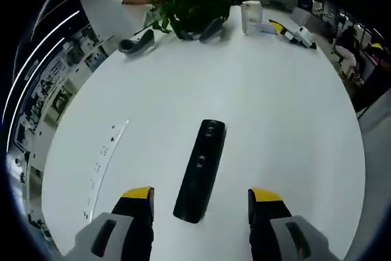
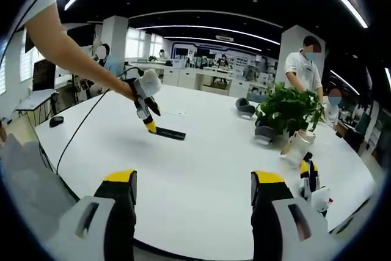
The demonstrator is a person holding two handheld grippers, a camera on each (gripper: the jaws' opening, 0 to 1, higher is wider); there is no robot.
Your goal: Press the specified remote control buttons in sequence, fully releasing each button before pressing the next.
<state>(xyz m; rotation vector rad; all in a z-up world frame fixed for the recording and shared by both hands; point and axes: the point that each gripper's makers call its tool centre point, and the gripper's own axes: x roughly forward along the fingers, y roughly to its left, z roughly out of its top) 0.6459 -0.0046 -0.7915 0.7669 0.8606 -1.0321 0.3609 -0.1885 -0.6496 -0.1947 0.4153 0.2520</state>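
Left gripper [image 1: 200, 209] jaws apart over black remote [image 1: 201, 169]; right gripper [image 2: 194, 203] apart, well away (risk: off-centre tip skids remote, wrong button)

white table [image 1: 275, 126], black remote [image 1: 201, 169], potted plant [image 1: 194, 1]

Grey grippers [image 1: 200, 206], black jaws, yellow tips.
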